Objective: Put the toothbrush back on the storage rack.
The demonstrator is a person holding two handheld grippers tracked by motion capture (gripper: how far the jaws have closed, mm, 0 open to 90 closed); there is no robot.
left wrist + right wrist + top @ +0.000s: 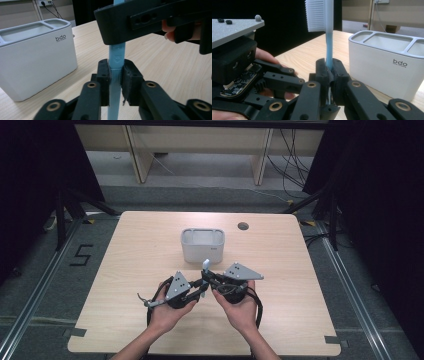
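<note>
Both grippers clamp one light-blue toothbrush (pixel 328 37), held upright above the wooden table (pixel 280 255). Closed on its handle, the left gripper (pixel 115 75) grips low and the right gripper (pixel 329 72) grips just above, bristles topmost. Close behind them on the table stands a white holder (pixel 202 246) with open compartments.

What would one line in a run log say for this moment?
left gripper: shut on toothbrush | right gripper: shut on toothbrush | brush: upright, bristles up | white holder: behind, untouched
</note>
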